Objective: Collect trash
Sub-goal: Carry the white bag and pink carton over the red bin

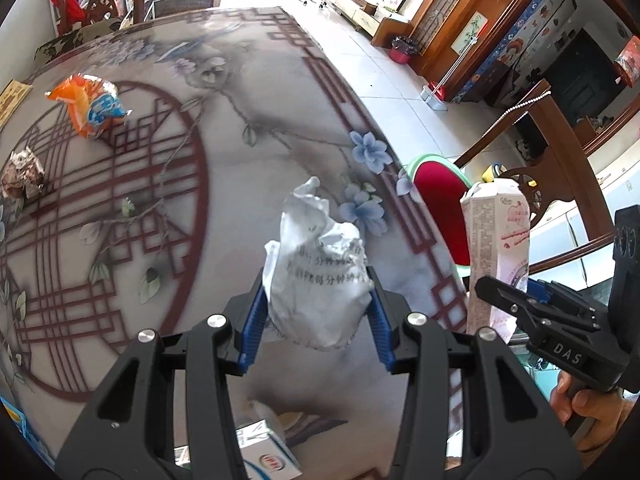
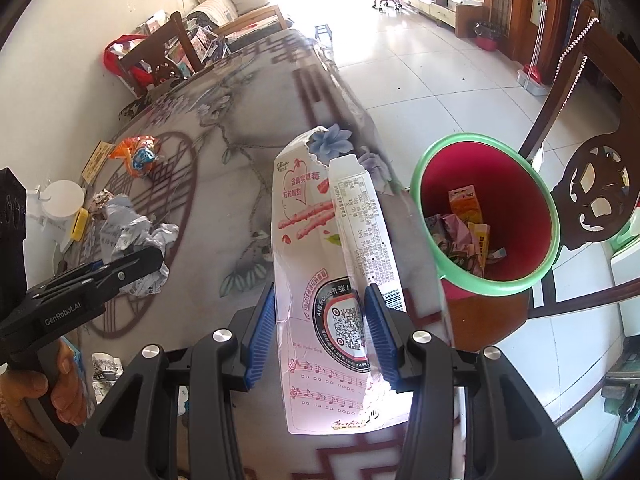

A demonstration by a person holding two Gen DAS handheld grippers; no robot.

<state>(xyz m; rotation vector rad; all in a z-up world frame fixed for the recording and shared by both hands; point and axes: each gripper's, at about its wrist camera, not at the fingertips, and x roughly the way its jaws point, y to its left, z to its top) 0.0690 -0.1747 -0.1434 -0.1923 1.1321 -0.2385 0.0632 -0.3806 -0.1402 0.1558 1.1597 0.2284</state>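
Right wrist view: right gripper point(image 2: 320, 328) clamps a tall pink carton point(image 2: 320, 248), left gripper point(image 1: 318, 300) pinches crumpled paper point(image 1: 320, 264); either could miss the red bin point(image 2: 486, 208) beside the table edge if released early

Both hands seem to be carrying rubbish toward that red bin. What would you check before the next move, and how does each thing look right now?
1. Left gripper holds the crumpled paper: ok, pinched between both fingers.
2. Right gripper holds the pink carton: ok.
3. Red bin mouth open, room inside: ok, only some wrappers at the bottom.
4. Carton over the bin: not ok, it is beside it, over the table.
5. Paper over the bin: not ok.
6. Table rubbish all collected: not ok, the orange snack bag remains.
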